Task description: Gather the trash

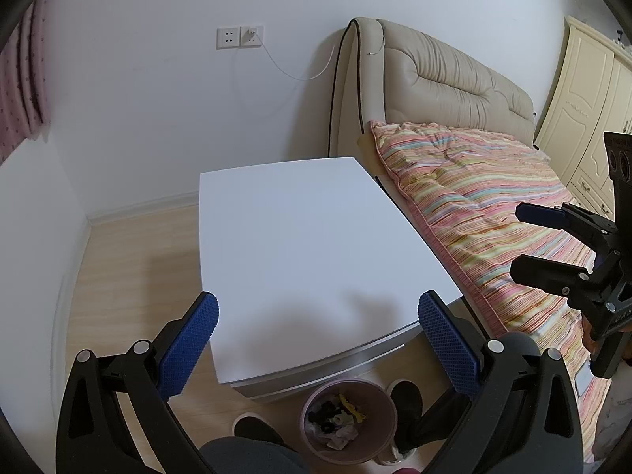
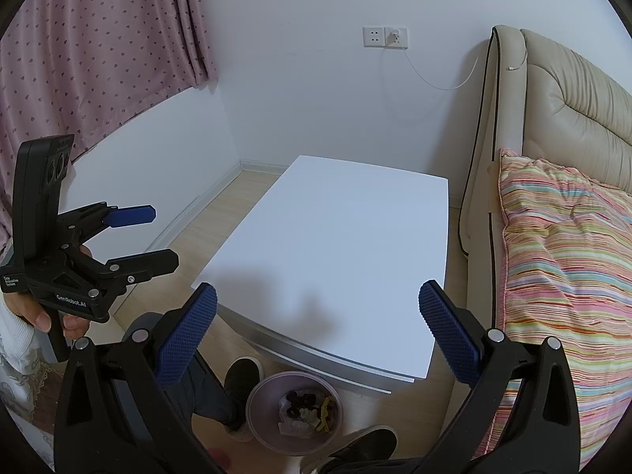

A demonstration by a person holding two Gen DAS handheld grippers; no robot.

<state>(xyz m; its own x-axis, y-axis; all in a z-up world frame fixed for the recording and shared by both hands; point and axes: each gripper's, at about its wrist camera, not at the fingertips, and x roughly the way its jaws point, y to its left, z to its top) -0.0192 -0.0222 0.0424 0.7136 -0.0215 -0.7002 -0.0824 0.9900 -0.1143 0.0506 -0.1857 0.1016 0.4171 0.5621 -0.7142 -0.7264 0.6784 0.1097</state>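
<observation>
Trash bin (image 1: 349, 420) sits bottom centre of both views, on the wood floor below the near edge of the white table (image 1: 308, 245), between the person's dark shoes. Round, pinkish plastic, holding dark rings, a yellow strip, crumpled pale bits — probably paper. Left gripper (image 1: 318, 312) and right gripper (image 2: 318, 302) hover above it, both spread wide, empty, with blue knurled pads.

A home bedroom is shown: a bed with a padded beige headboard (image 1: 446, 79) and a striped quilt (image 1: 486, 213) is set beside a white bedside surface (image 1: 308, 245), with a pink curtain (image 2: 91, 39), a cream wardrobe (image 1: 584, 118) and a wall socket (image 2: 385, 36).
</observation>
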